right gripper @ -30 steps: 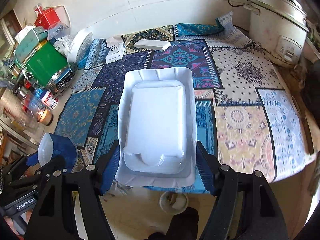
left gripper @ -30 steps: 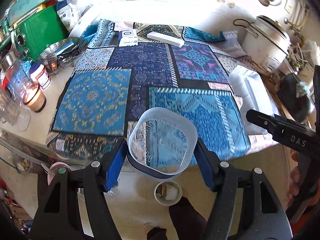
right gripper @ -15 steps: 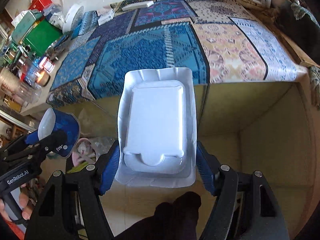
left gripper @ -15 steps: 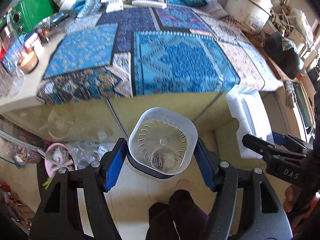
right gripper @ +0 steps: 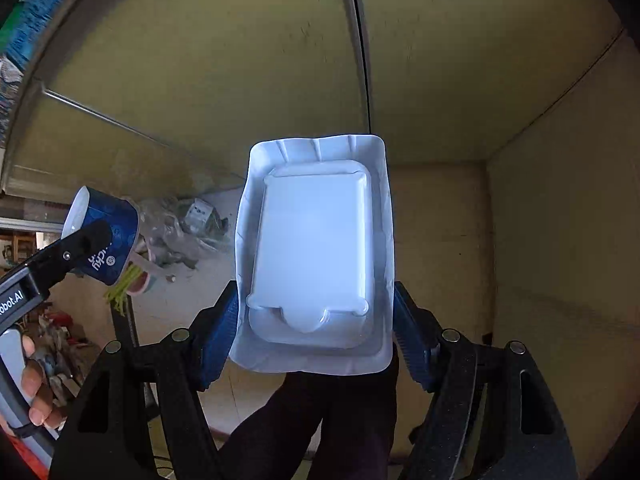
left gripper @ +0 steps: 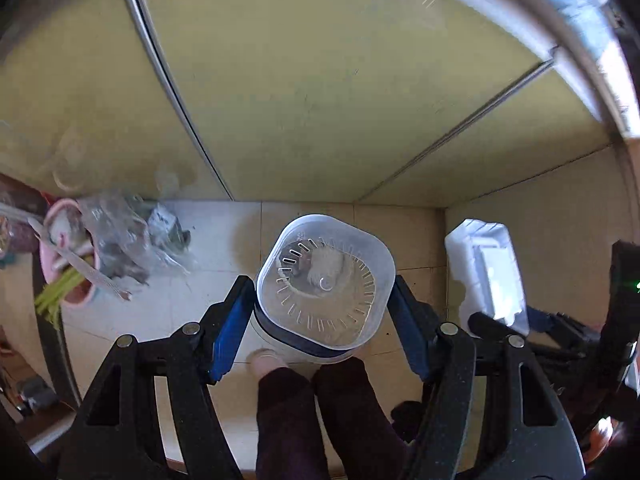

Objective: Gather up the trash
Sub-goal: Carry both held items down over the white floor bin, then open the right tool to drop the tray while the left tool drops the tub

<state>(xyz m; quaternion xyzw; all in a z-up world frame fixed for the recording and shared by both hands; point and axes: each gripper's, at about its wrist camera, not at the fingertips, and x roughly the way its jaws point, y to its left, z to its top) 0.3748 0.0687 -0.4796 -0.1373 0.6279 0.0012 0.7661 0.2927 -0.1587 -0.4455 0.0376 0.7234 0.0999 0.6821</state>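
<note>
Olive-yellow cabinet doors [left gripper: 320, 92] rise above a pale tiled floor [left gripper: 216, 240].

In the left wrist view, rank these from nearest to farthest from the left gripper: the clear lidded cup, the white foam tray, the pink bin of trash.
1. clear lidded cup: gripped in the left gripper itself, between its jaws.
2. white foam tray: off to the right, held by the other gripper.
3. pink bin: far left on the floor, beside crumpled plastic.
</note>
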